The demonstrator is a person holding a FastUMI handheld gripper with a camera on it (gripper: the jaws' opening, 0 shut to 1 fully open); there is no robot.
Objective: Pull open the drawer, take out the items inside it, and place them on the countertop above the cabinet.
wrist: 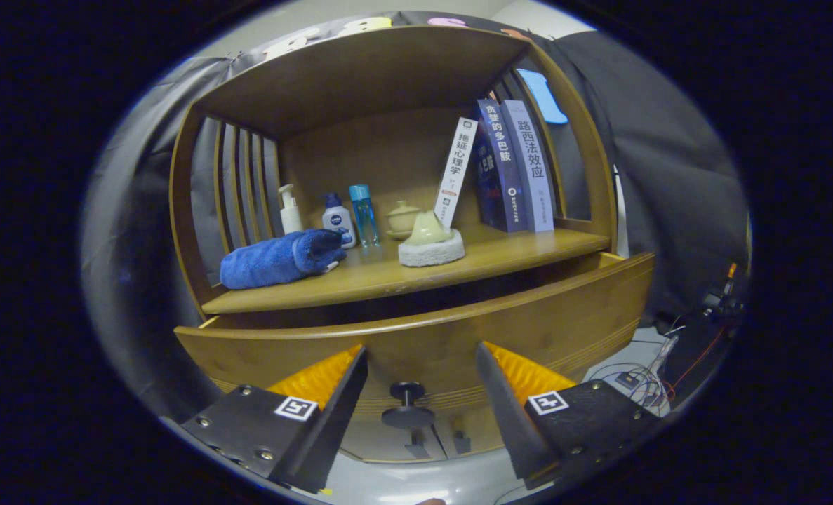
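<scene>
Your claw [421,358] stands open, its two fingers spread wide with nothing pressed between them. In the gap between the fingertips, just ahead of them, sits the small dark round knob [407,409] on its short stem, fixed at the middle of the curved wooden drawer front [556,319]. You hold the fingers level with the knob and to either side of it, which reads as the stance for closing on it or for having just let go; I cannot tell which.

The drawer is already pulled out: its front stands clear of the cabinet, with a dark gap between its top edge and the front edge of the counter [500,263] above. From this low angle the inside is hidden, so I cannot say what lies in it.

On the counter, towards the left front corner, a rolled blue towel [279,258] lies on its side. Behind it, along the back, stand a white pump bottle [289,210], a small white bottle with a blue cap [337,219] and a slim clear blue bottle [363,213]. A cream conical piece on a fluffy white round pad [431,242] sits near the middle. Upright books [504,165] lean at the back right corner.

The front right edge looks bare, so it seems the easier spot for what you lift out.
</scene>
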